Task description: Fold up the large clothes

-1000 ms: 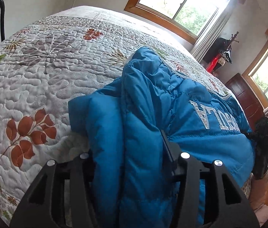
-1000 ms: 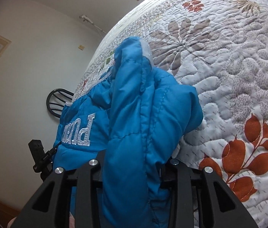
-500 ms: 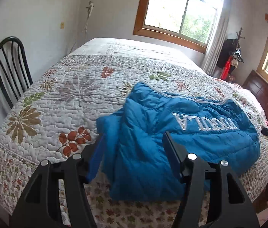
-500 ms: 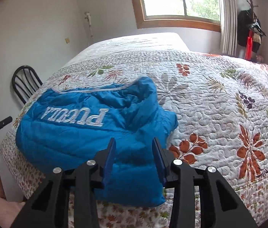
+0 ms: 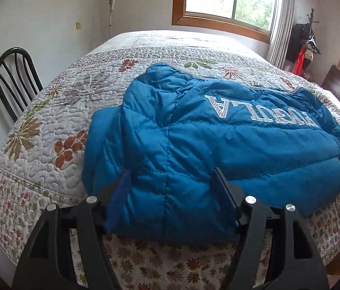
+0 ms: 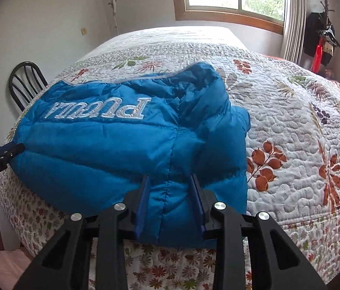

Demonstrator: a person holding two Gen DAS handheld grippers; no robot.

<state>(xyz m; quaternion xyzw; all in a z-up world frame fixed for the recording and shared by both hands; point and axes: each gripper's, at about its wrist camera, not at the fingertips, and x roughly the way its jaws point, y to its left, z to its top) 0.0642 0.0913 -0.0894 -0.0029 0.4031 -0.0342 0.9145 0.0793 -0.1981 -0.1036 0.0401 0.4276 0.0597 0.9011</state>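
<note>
Blue jacket point(image 5: 194, 145) lies on the quilt point(image 5: 49, 120) — left gripper point(image 5: 170, 193) and right gripper point(image 6: 171, 193) both spread around its near edge.

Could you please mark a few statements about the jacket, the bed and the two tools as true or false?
1. The blue puffer jacket lies on the floral quilt. True.
2. The left tool is shut tight on a sleeve. False: its fingers stand wide apart at the jacket's near edge.
3. A black chair stands beside the bed. True.
4. The jacket's silver lettering faces down, hidden. False: it shows on top.
5. The right tool hovers over bare quilt. False: jacket fabric sits between its fingers.
</note>
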